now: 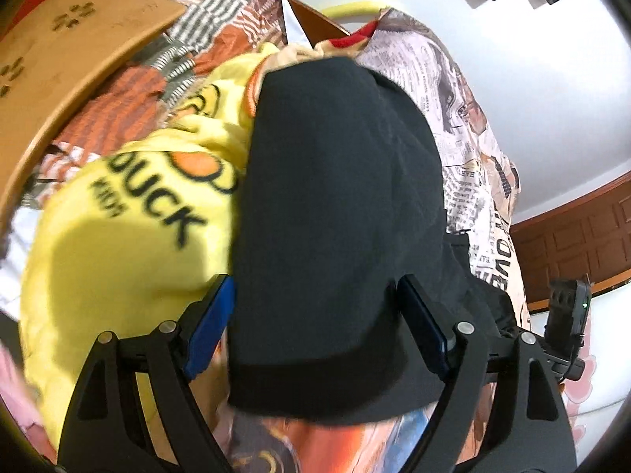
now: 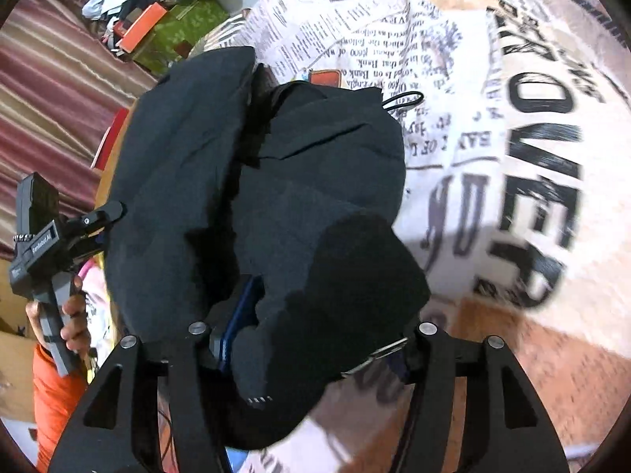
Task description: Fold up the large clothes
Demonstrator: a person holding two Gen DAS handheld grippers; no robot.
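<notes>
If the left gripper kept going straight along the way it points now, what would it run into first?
Most likely the black garment: it fills the space between and ahead of the left gripper, whose open jaws stand on either side of it. The yellow duck blanket lies off to the side. How far off the cloth is cannot be told.

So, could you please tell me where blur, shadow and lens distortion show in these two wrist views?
Left wrist view: the yellow duck blanket is smeared at lower left and carries a soft shadow; the wooden board bows from the fisheye. Right wrist view: the newspaper-print sheet streaks with motion blur at right, while the black garment stays fairly sharp; the corners vignette dark.
</notes>
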